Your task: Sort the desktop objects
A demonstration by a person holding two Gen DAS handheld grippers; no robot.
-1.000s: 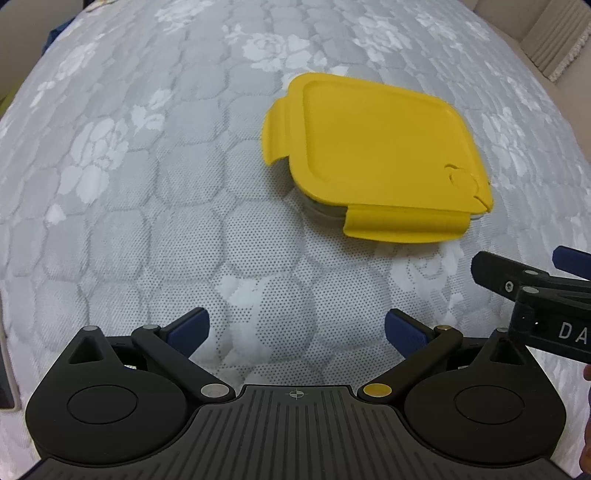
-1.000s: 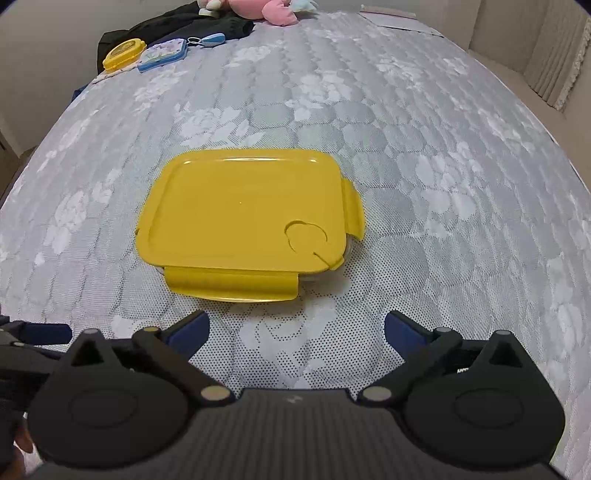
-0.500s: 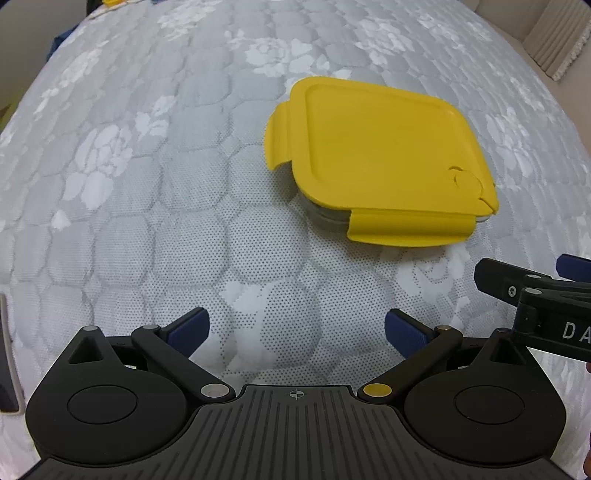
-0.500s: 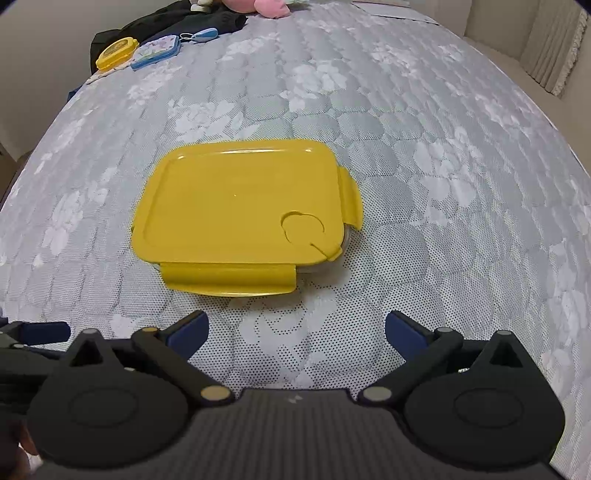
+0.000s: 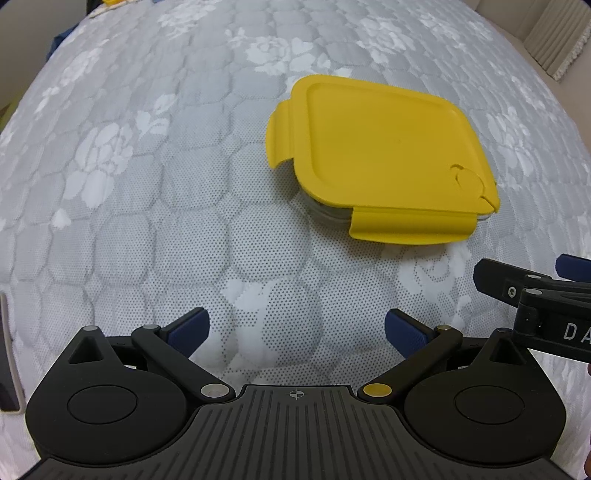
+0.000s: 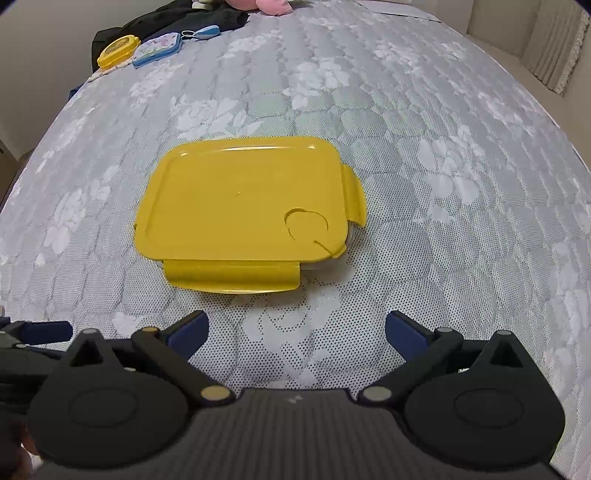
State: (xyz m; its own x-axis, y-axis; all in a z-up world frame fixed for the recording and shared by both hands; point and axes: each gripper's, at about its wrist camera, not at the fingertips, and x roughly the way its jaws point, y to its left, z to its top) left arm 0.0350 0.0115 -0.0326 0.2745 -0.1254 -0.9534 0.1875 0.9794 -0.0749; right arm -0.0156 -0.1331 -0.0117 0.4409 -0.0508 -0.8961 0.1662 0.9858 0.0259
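**A:** Left wrist view first: what did you see from where you stood?

**B:** The left gripper [image 5: 295,328] hung low over the quilt [image 5: 147,184], its blue fingers [image 5: 188,326] spread wide with only fabric between them. It had hold of nothing. The box [image 5: 380,155], a clear tub under a yellow lid, lay flat on the quilt ahead and to the right of it, well clear of the fingertips.

**A:** And the lid?

**B:** Seated on the tub, but the near flap [image 5: 410,227] and the left flap [image 5: 279,138] stuck outward rather than down against the walls. A round tab [image 5: 469,181] sat in the near right corner.

**A:** Where was the other tool?

**B:** The right gripper [image 6: 295,328] was just beside the left one, at the right edge of that view. From its own camera the box [image 6: 240,199] lay straight ahead, slightly left of centre, near the fingertips but not touching. Its jaws were as wide apart as the left's, and empty too.

**A:** Anything else on the bed?

**B:** At the far left corner, well apart from the box, a small yellow container [image 6: 118,50], a blue tin [image 6: 159,48] just beside it, dark cloth [image 6: 184,18] behind them, and something pink [image 6: 273,4] at the far edge; I could not tell what that was
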